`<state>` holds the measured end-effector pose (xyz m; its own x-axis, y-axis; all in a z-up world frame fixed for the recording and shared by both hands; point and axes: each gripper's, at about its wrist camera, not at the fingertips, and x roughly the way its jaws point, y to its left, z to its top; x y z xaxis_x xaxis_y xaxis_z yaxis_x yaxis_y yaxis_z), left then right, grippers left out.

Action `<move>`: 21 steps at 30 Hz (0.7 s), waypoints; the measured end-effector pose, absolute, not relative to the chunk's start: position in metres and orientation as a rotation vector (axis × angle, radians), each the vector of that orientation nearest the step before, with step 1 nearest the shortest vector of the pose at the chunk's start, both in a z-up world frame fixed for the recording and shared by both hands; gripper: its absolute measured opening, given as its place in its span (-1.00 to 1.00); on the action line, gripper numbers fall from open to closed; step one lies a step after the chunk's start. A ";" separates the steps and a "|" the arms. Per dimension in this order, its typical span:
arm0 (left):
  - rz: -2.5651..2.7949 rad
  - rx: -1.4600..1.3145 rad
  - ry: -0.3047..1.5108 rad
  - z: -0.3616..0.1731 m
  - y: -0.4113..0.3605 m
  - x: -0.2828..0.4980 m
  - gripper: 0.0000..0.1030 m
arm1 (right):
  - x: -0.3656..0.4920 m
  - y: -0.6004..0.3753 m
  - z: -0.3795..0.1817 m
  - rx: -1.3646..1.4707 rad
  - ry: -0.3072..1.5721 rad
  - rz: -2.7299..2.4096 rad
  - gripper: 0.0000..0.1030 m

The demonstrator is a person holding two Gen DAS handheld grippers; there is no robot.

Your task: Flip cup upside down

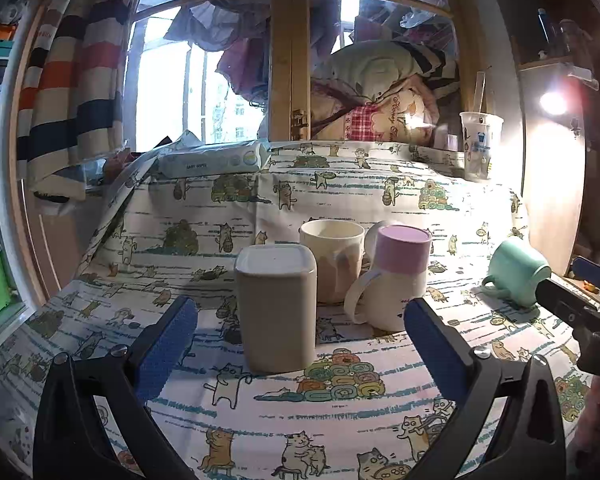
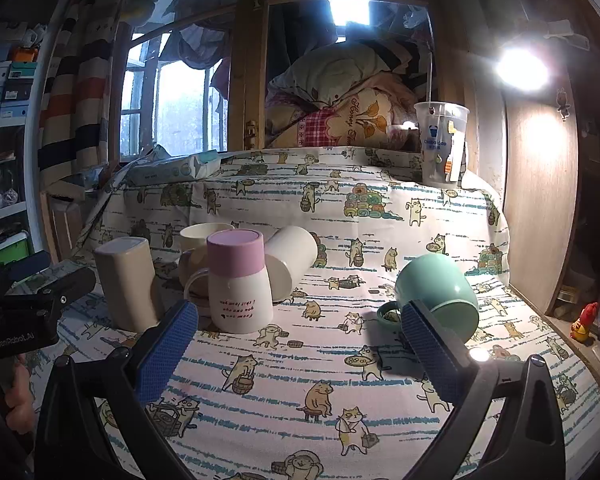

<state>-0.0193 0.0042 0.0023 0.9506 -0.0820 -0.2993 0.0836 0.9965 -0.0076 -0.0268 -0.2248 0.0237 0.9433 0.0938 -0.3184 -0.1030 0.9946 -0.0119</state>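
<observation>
Cat-print tabletop (image 2: 300, 392) carries a tilted green mug (image 2: 440, 292) near its right edge; both hand-held grippers, left (image 1: 300, 340) and right (image 2: 300, 344), gape empty.

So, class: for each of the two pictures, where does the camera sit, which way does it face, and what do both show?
Left wrist: sits on the left hand-held gripper, faces the beige square cup; blue fingers show.
Right wrist: sits on the right hand-held gripper, faces the cat tablecloth; the tilted green mug lies behind its right finger.
Shared: pink-topped mug, both open.

glossy green cup (image 2: 440, 292), printed cloth tablecloth (image 2: 300, 360), textured blue tong pads (image 1: 168, 344)
</observation>
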 end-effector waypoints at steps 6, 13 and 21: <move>-0.077 0.004 0.303 0.002 0.004 -0.019 0.99 | -0.028 -0.223 0.024 -0.031 0.323 0.105 0.99; -0.069 0.001 0.303 0.002 0.006 -0.019 0.99 | -0.028 -0.223 0.023 -0.030 0.325 0.107 0.99; -0.064 -0.001 0.303 0.002 0.008 -0.019 0.99 | -0.028 -0.222 0.023 -0.032 0.325 0.106 0.99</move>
<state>-0.0193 0.0083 0.0018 0.9523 -0.0628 -0.2986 0.0625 0.9980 -0.0105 -0.0276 -0.2220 0.0234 0.9421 0.0992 -0.3202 -0.1094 0.9939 -0.0139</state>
